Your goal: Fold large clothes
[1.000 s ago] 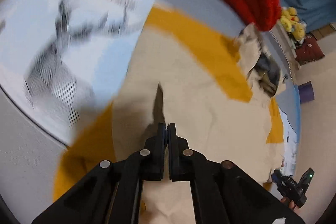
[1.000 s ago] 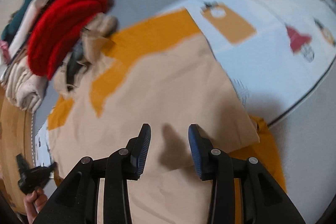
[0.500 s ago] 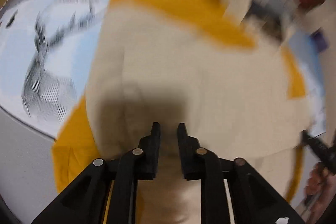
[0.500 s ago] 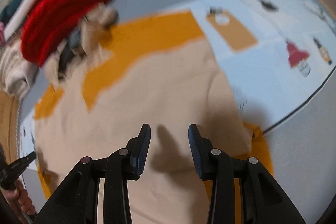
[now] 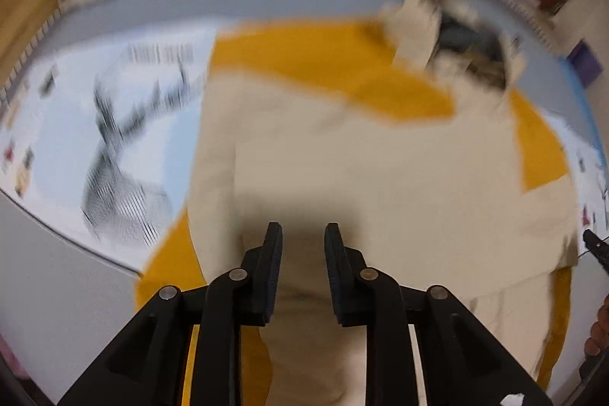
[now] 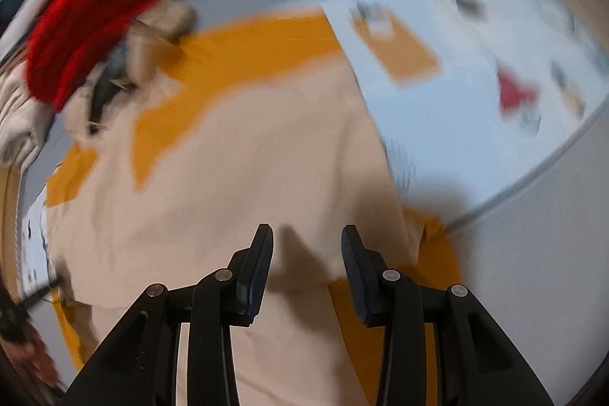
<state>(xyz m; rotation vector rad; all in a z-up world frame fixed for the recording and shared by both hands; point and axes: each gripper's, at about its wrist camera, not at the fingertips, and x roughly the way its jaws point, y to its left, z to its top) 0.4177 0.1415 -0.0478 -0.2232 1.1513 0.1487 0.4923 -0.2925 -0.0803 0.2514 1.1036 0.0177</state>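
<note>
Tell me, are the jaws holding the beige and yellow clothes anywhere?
No. The left gripper and right gripper both hang open above the beige and yellow garment, holding nothing.

The left gripper [image 5: 302,234], clamped shut a second ago, has been opened, and the beige garment [image 5: 361,170] has been released. The fold raised between its fingers has been flattened.

A garment [image 5: 380,177] lies spread on a printed mat [image 5: 76,124], which rests on the floor [image 5: 49,284]. Beyond the garment's far edge sits a pile of clothes [image 6: 102,10]. The left gripper [image 5: 302,238] and right gripper [image 6: 306,242] hang above the garment's near part, jaws apart, the mat's pictures to either outer side.
</note>
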